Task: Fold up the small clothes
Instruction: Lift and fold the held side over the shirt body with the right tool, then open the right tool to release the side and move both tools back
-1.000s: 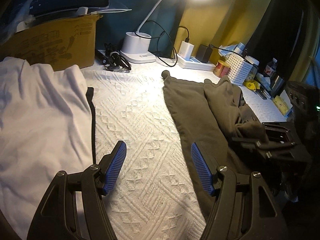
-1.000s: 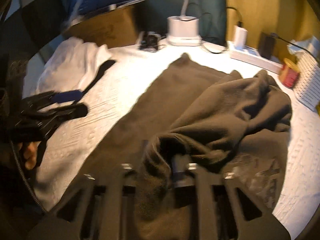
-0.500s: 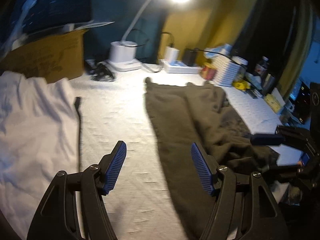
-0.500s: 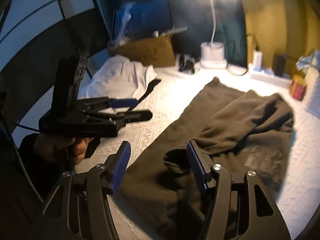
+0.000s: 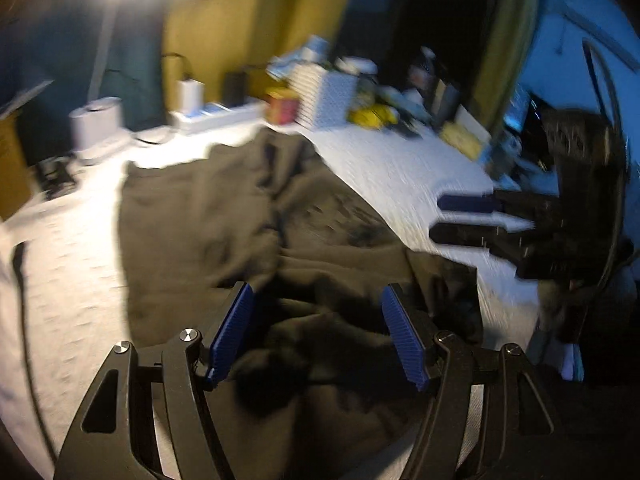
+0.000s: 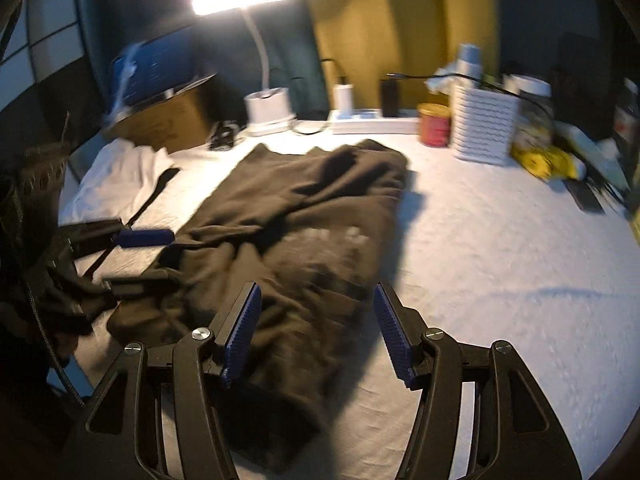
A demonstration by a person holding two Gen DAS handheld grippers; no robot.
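Note:
A dark olive garment (image 6: 304, 216) lies crumpled lengthwise on the white textured cover (image 6: 500, 264), with a fold bunched at its near end (image 5: 320, 320). My left gripper (image 5: 320, 334) hovers open over that near end, and no cloth is pinched between its blue pads. In the right wrist view it shows at the left edge (image 6: 140, 254). My right gripper (image 6: 316, 332) is open above the garment's near right part, holding nothing. It also appears in the left wrist view at the right (image 5: 468, 218), off the garment's edge. A white garment (image 6: 116, 172) lies at far left.
A lit desk lamp (image 6: 266, 108), a cardboard box (image 6: 164, 120), a power strip (image 6: 372, 122), a red tin (image 6: 434, 124), a white slatted basket (image 6: 482, 128) and yellow clutter (image 6: 548, 162) line the far edge. Bare cover stretches right of the dark garment.
My right gripper has let go of the dark cloth, opened and drawn back. My left gripper has swung right, from the bare cover to over the dark garment.

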